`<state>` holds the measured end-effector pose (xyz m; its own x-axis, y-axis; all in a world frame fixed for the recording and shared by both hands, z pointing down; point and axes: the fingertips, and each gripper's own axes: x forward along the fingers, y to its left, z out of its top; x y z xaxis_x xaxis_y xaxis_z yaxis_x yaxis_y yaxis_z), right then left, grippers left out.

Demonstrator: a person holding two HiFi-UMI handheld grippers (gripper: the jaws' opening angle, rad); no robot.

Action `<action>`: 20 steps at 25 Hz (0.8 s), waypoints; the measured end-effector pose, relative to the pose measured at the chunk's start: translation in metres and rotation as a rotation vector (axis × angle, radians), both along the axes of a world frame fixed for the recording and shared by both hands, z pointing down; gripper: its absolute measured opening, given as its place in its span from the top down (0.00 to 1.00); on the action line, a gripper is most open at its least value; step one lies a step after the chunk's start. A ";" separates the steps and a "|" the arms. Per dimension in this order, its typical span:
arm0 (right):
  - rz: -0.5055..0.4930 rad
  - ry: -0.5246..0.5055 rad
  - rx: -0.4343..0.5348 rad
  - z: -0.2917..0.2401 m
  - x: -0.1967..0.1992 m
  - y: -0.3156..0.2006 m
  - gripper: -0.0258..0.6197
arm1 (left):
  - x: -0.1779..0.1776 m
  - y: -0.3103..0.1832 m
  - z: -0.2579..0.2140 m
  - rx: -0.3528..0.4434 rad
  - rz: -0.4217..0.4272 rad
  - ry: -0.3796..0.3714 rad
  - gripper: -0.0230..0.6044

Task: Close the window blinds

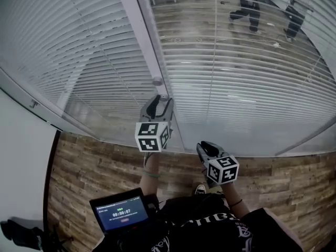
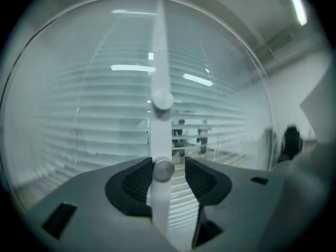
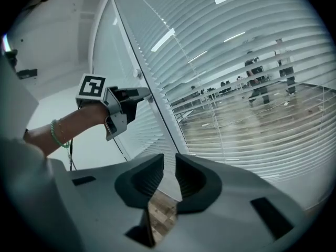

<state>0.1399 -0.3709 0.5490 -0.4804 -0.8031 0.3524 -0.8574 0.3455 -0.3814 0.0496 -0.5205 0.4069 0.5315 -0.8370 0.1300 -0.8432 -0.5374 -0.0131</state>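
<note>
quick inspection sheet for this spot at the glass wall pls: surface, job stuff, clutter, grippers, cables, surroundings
surface: wood-plank floor below a glass wall.
job's things: window blinds behind the glass, slats open enough to see through; white frame post carries a lower knob and an upper knob, both round metal.
clutter: screen showing a timer, at the person's waist.
grippers: left gripper open, lower knob between its jaws; right gripper narrowly open, nothing between its jaws, back from the glass.
cables: thin dark cord hanging near the left gripper.
surroundings: two people beyond the glass.
</note>
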 end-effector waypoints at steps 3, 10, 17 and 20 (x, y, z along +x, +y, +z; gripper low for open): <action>-0.004 0.001 -0.002 0.001 -0.003 0.001 0.83 | -0.010 0.000 -0.007 -0.146 0.011 0.428 0.68; 0.002 0.006 -0.007 0.003 -0.002 0.003 0.83 | -0.011 -0.006 0.007 -0.305 -0.001 0.757 0.70; 0.013 0.015 -0.018 0.007 0.003 0.006 0.83 | -0.012 -0.004 0.000 -0.091 -0.071 0.127 0.76; 0.018 0.019 -0.026 0.010 0.006 0.007 0.83 | -0.008 -0.003 0.003 0.046 -0.079 -0.219 0.76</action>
<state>0.1461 -0.3639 0.5594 -0.4591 -0.8021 0.3819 -0.8704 0.3201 -0.3740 0.0419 -0.5240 0.4102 0.4275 -0.8826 0.1956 -0.8569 -0.4645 -0.2233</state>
